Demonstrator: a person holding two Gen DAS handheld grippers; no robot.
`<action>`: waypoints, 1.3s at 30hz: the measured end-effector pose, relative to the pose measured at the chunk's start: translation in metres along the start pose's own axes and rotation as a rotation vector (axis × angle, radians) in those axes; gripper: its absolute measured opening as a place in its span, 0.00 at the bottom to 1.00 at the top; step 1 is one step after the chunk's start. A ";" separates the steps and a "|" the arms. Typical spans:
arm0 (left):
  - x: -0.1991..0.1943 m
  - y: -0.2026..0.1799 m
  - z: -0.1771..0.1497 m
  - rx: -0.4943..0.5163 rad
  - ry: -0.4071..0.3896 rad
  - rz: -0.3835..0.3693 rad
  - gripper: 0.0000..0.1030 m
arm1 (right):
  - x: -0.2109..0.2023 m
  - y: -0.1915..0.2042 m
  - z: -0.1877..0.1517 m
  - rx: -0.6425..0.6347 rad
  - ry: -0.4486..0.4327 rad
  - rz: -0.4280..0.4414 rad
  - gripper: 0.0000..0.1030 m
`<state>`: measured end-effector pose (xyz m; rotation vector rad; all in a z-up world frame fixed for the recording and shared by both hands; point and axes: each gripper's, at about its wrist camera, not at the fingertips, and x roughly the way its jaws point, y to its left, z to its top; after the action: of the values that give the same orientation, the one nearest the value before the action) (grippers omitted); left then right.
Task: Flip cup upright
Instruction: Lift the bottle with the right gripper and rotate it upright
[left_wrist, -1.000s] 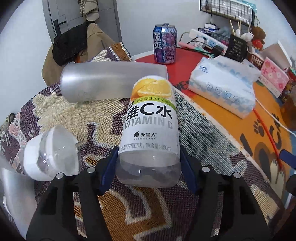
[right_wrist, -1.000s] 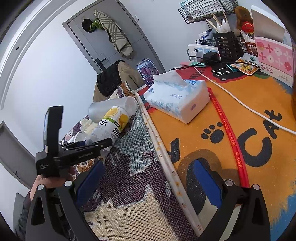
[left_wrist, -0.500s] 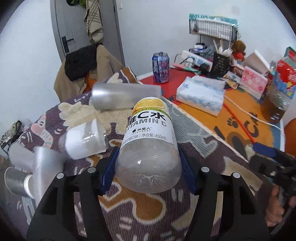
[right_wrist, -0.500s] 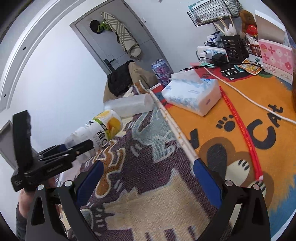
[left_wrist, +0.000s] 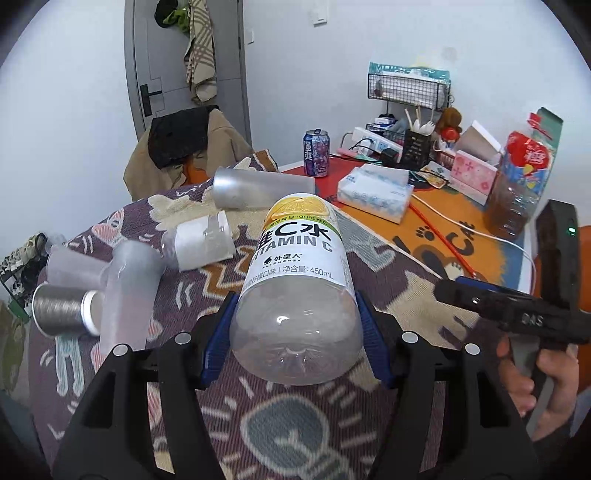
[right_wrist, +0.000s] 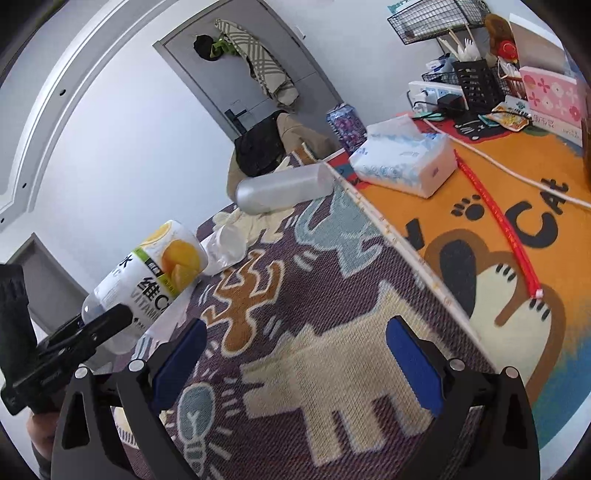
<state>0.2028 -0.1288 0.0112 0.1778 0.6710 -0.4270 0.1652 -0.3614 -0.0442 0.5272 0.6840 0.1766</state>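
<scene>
My left gripper (left_wrist: 293, 341) is shut on the base end of a clear Vitamin C bottle (left_wrist: 299, 277) with a white and yellow label. It holds the bottle tilted above the patterned cloth; the bottle also shows in the right wrist view (right_wrist: 147, 280). My right gripper (right_wrist: 295, 354) is open and empty over the cloth. A frosted tall cup (left_wrist: 258, 188) lies on its side at the back of the cloth, also seen in the right wrist view (right_wrist: 284, 188).
Several other containers lie on the cloth at left: a white-labelled bottle (left_wrist: 201, 245), a frosted cup (left_wrist: 129, 291), a silver can (left_wrist: 61, 308). On the orange cat mat (right_wrist: 517, 236) are a tissue pack (right_wrist: 402, 162), a purple can (left_wrist: 316, 152), a white cable, boxes.
My left gripper has lifted the Vitamin C bottle off the cloth and drawn it back and up. My right gripper has shifted left over the cloth, still open.
</scene>
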 end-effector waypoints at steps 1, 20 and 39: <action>-0.004 0.000 -0.003 -0.002 -0.003 0.001 0.61 | 0.000 0.001 -0.002 0.001 0.007 0.008 0.93; -0.021 0.019 -0.084 -0.122 0.034 -0.074 0.61 | 0.003 0.024 -0.035 -0.033 0.117 0.063 0.93; -0.006 0.026 -0.098 -0.162 0.128 -0.003 0.94 | 0.044 0.023 -0.034 0.225 0.314 0.339 0.87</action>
<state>0.1545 -0.0746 -0.0599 0.0507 0.8280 -0.3648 0.1777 -0.3136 -0.0792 0.8413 0.9234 0.5125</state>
